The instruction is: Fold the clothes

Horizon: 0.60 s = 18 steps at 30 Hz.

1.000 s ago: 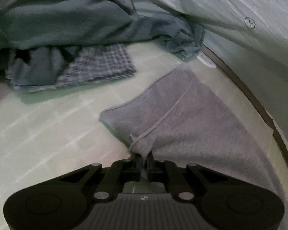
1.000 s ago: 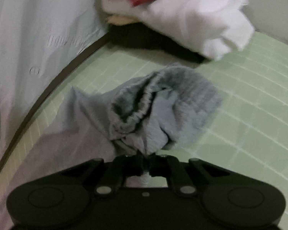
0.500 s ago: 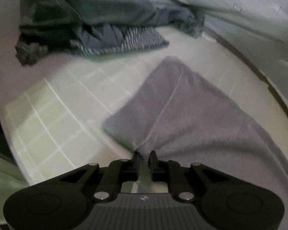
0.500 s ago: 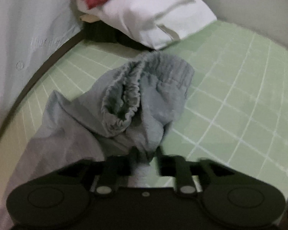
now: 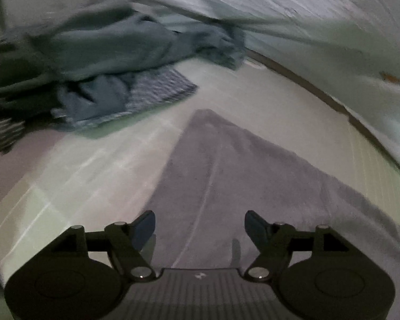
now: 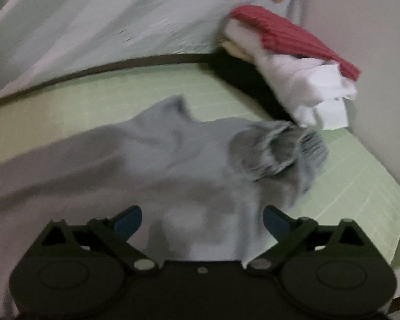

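A grey garment lies flat on the green grid mat, a seam running up its middle. My left gripper is open just above its near end, fingers spread to either side of the seam. In the right wrist view the same grey garment spreads across the mat, with its gathered elastic waistband bunched at the right. My right gripper is open over the cloth with nothing held.
A heap of blue-grey and checked clothes sits at the back left. A folded white and red stack lies at the mat's far right corner. Pale sheeting rises behind the mat's dark edge.
Both grippers were shut on the grey garment and have opened, letting it drop flat on the mat. The right view has swung so the waistband now lies to the right.
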Each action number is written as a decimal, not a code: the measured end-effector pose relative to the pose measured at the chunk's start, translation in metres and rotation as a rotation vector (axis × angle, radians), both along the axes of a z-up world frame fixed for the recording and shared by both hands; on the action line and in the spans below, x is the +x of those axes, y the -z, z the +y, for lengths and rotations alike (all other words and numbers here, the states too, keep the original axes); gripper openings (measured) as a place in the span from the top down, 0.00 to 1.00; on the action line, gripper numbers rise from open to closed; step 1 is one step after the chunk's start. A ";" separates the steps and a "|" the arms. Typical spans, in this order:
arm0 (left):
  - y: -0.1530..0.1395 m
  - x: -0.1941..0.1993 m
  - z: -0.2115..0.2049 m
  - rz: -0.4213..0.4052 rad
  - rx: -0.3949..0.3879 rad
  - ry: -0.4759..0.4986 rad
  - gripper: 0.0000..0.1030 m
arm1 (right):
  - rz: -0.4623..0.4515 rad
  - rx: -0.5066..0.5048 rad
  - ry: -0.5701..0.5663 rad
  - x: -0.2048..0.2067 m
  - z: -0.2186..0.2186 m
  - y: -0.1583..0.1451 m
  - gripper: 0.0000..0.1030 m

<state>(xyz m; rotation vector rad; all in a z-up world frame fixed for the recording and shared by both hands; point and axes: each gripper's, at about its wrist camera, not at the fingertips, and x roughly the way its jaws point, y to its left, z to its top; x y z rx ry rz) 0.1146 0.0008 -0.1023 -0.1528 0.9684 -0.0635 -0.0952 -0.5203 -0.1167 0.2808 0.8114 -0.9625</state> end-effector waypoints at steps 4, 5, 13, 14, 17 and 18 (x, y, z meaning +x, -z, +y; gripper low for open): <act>0.012 0.013 -0.009 0.007 0.055 0.026 0.39 | 0.018 0.027 -0.035 0.013 0.020 0.007 0.04; 0.014 0.015 -0.010 0.009 0.049 0.034 0.47 | 0.032 0.018 -0.048 0.016 0.022 0.007 0.04; 0.024 0.025 -0.028 -0.018 0.099 0.135 0.59 | 0.072 0.009 -0.068 0.019 0.027 0.006 0.04; 0.025 0.026 -0.032 -0.021 0.108 0.140 0.59 | 0.075 0.014 -0.069 0.020 0.027 0.007 0.04; 0.027 0.027 -0.041 -0.032 0.145 0.163 0.83 | 0.082 0.024 -0.074 0.021 0.027 0.010 0.04; 0.027 0.027 -0.043 -0.036 0.157 0.170 0.88 | 0.083 0.026 -0.078 0.022 0.027 0.011 0.04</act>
